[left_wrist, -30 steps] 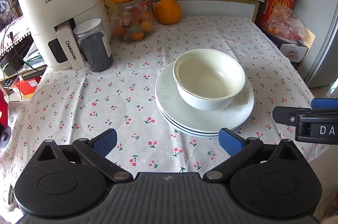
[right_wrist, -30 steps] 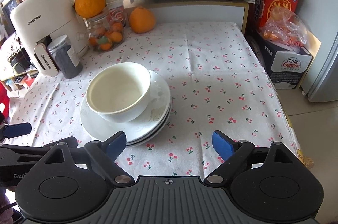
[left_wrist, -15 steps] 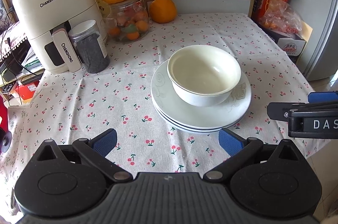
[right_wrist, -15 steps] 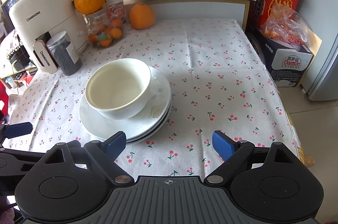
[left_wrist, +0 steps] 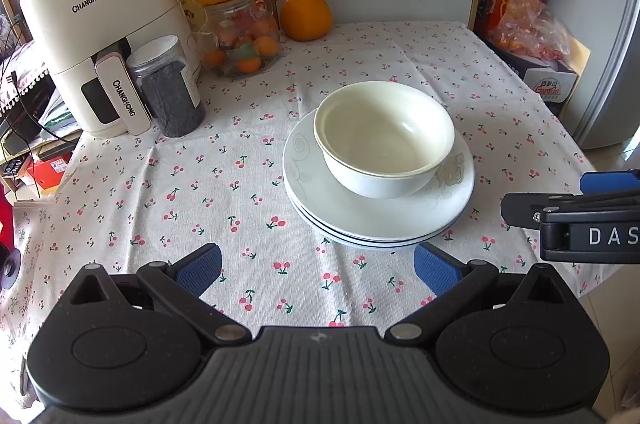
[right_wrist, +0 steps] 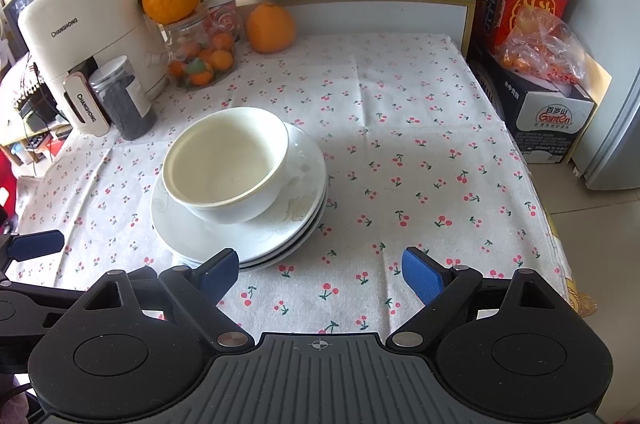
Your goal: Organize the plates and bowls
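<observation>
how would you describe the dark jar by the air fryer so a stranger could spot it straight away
Find the big cream Changhong air fryer at the table's back left. Directly in front of it, touching its handle, stands a clear plastic cylinder jar with a pale lid. Unlike the neighbouring glass jar of small oranges, it is filled with something black and carries a white label.

My left tongs and right tongs were matte black, with ribbed grey housings, two round pivot discs each, silver rivets at the linkages, and blue textured pads. White letters "DAS" marked the right tongs' side.
</observation>
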Demonstrator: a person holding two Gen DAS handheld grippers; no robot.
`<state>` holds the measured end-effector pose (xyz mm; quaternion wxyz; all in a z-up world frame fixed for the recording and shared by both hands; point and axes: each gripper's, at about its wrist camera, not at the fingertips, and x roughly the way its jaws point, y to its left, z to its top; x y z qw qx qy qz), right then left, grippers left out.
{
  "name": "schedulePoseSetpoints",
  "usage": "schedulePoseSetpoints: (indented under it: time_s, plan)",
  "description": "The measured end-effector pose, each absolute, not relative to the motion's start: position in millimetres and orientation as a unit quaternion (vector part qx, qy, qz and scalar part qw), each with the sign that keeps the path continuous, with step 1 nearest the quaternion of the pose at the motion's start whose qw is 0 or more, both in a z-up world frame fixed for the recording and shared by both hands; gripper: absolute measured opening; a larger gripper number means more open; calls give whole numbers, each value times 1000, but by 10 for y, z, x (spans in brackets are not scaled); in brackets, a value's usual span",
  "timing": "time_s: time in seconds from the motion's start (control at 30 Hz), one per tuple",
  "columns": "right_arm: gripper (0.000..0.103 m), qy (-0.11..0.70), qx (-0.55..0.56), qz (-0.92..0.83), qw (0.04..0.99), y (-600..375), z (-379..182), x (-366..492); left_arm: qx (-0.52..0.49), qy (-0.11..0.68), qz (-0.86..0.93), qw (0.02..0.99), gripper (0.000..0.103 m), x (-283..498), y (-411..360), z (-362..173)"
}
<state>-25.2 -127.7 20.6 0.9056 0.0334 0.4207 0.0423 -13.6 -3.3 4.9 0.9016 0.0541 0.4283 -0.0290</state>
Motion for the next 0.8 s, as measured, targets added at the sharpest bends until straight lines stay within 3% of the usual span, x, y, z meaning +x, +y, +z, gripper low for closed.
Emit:
schedulePoseSetpoints:
  time_s: [0.8]
  plan:
    - [91, 429, 30, 47, 902, -1235, 125, -182, 64, 444, -42, 893, 103, -78, -51, -25]
